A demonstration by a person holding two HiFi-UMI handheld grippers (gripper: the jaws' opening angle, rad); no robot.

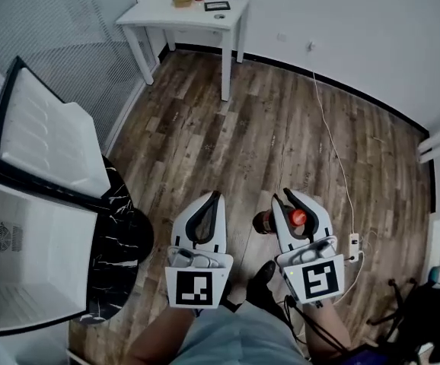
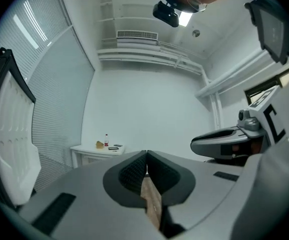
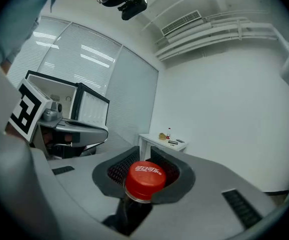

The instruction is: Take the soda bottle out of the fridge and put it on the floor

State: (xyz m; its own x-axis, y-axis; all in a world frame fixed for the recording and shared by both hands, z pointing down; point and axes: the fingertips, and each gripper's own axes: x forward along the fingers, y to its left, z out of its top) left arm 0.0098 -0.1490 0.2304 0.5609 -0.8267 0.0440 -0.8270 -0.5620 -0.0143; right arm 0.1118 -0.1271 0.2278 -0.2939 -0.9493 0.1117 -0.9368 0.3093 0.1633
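Observation:
My right gripper (image 1: 282, 198) is shut on the neck of the soda bottle (image 1: 266, 221), a dark bottle with a red cap (image 3: 144, 178). The bottle hangs below the jaws over the wooden floor (image 1: 296, 135), its body partly hidden by the gripper. In the right gripper view the cap sits between the ridged pads (image 3: 115, 172). My left gripper (image 1: 217, 196) is beside it on the left, shut with nothing in it; its tips (image 2: 146, 154) meet. The small black fridge (image 1: 117, 234) stands at the left with its door (image 1: 45, 139) swung wide and its white inside (image 1: 30, 257) bare.
A white table (image 1: 193, 12) with a small bottle and a few flat items stands against the far wall. A white cable (image 1: 328, 139) runs over the floor to a power strip (image 1: 353, 245). A dark chair base (image 1: 403, 306) is at the lower right. The person's shoe (image 1: 262, 280) is below the grippers.

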